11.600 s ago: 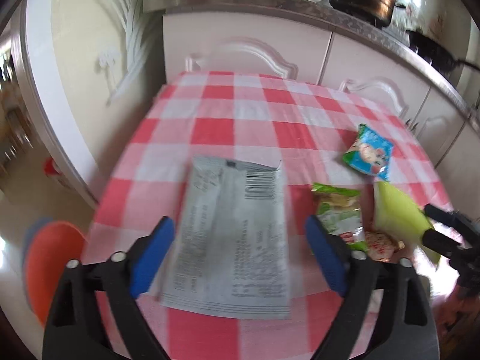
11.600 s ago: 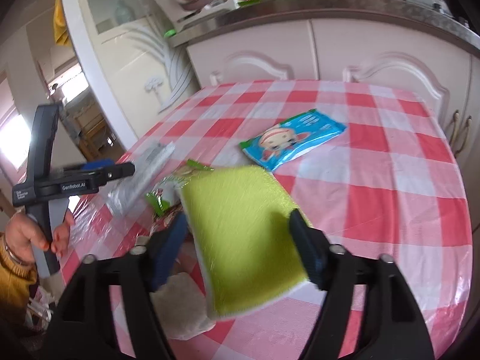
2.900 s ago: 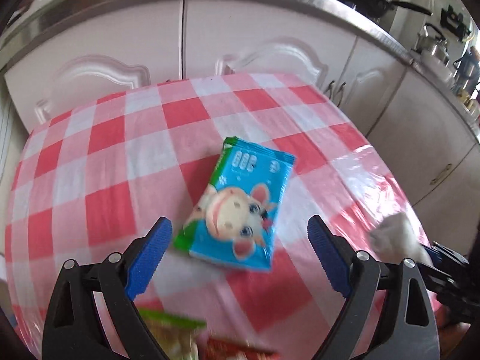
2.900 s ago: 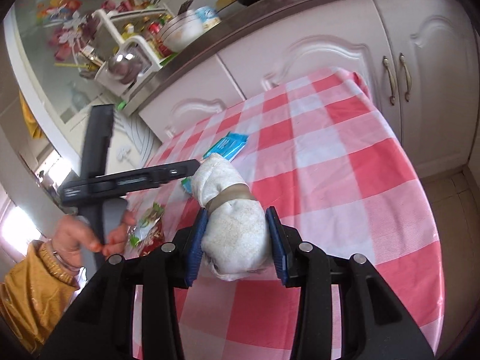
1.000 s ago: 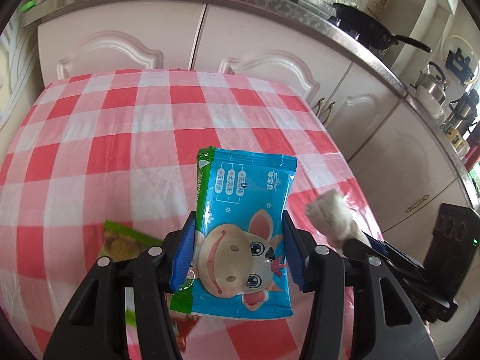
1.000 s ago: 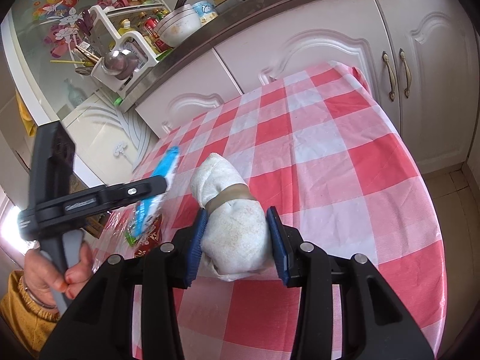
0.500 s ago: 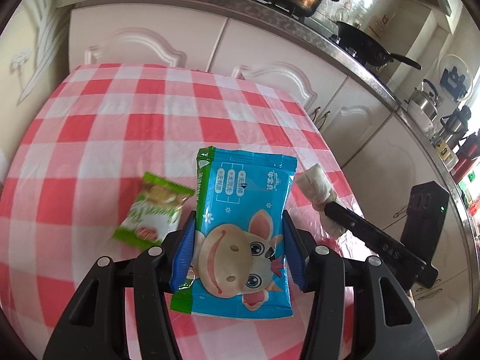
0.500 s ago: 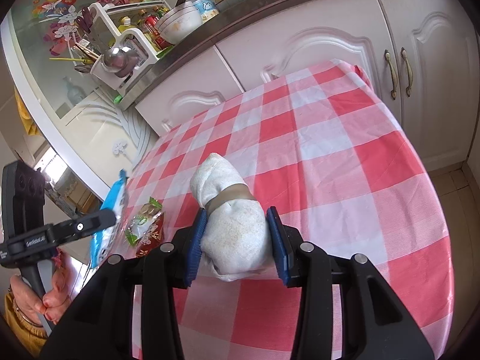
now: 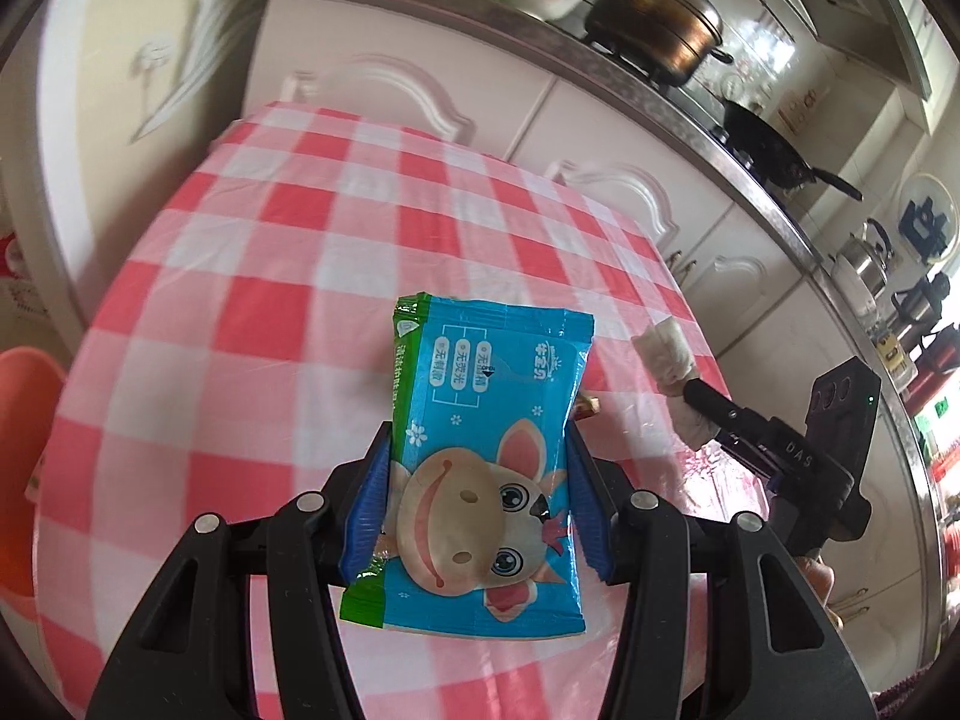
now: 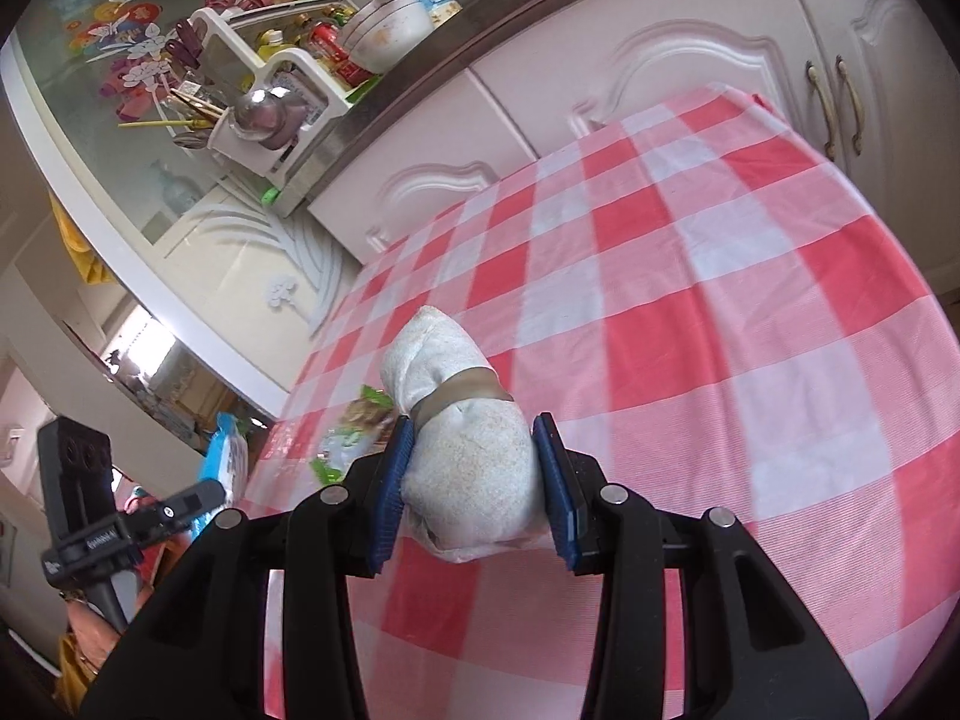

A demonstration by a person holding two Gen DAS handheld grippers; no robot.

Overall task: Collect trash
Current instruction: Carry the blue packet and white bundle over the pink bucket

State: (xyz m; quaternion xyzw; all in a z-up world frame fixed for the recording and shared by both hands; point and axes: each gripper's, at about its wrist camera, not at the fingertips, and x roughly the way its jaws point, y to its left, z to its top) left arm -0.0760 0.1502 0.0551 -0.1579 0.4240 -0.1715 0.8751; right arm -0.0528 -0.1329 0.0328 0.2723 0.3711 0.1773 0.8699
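Note:
My left gripper (image 9: 477,468) is shut on a blue snack packet with a cartoon cow (image 9: 489,450) and holds it above the near edge of the red-and-white checked table (image 9: 288,252). My right gripper (image 10: 474,462) is shut on a white rolled cloth bundle with a tan band (image 10: 462,420) above the table (image 10: 720,330). The bundle and right gripper also show in the left wrist view (image 9: 666,354). The blue packet shows edge-on in the right wrist view (image 10: 225,462). A green wrapper (image 10: 360,414) lies on the table behind the bundle.
An orange bin (image 9: 21,450) stands on the floor left of the table. White cabinets (image 9: 420,90) and a counter with a pot (image 9: 654,30) and a pan run behind the table. A dish rack (image 10: 270,90) stands on the counter.
My left gripper has swung left and back with the blue packet, bringing the orange bin into view. The right gripper has held still with the cloth bundle.

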